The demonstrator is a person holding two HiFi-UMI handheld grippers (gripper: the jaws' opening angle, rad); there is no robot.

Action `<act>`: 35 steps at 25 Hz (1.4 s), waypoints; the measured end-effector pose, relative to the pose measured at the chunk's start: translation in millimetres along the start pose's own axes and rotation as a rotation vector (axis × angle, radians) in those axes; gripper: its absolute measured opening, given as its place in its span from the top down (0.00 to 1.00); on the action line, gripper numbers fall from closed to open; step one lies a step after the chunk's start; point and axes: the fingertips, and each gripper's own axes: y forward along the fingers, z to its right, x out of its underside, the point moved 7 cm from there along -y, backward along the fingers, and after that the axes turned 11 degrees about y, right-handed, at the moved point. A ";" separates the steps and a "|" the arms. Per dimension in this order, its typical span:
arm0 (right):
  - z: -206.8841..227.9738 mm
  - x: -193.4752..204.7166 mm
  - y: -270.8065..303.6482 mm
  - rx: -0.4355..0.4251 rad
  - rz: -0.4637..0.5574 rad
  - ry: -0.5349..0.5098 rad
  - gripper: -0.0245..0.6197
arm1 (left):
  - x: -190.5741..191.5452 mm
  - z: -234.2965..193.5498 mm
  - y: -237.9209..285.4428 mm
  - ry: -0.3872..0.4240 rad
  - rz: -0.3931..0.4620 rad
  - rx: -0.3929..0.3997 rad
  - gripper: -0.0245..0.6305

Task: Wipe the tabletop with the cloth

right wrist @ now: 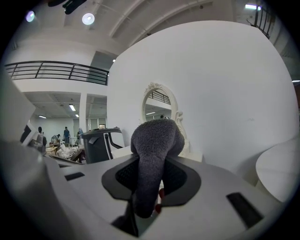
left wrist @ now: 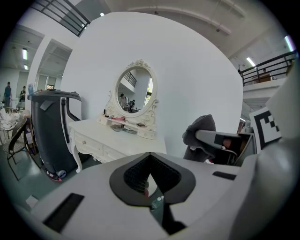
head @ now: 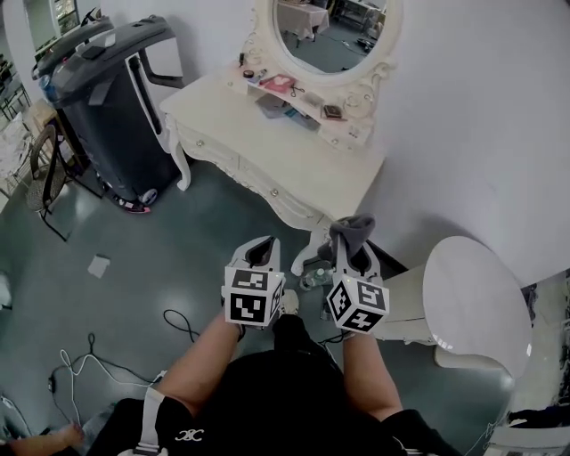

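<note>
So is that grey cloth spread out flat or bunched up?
Bunched up: the grey cloth bulges in a wad from the right tongs, which are shut on it.

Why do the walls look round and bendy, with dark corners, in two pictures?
Left gripper view and right gripper view: wide-angle lenses curve the white wall and darken the corners. Right gripper view: the grey cloth is so close it looks huge. Head view: lines stay nearly straight.

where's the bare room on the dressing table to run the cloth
Bare: the dressing table top from its front edge back to the little shelf, and both ends. Crowded: the back, where small items sit on and under that shelf below the oval mirror. The right gripper holds the grey cloth.
</note>
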 end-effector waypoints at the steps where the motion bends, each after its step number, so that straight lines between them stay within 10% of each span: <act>1: 7.9 -2.3 11.2 -0.002 0.002 0.008 0.81 | -3.3 -1.2 12.1 0.002 -0.007 -0.001 0.96; 15: 185.8 -64.5 191.3 0.022 -0.129 -0.016 0.81 | -102.3 17.0 221.5 0.076 -0.090 -0.042 0.96; 28: 277.2 -27.4 389.6 0.038 -0.642 -0.640 0.81 | -102.9 -21.8 275.0 0.085 -0.203 -0.120 0.96; 35: 317.3 -13.8 466.1 0.036 -0.787 -0.731 0.81 | -99.2 -54.1 281.0 0.030 -0.231 -0.155 0.96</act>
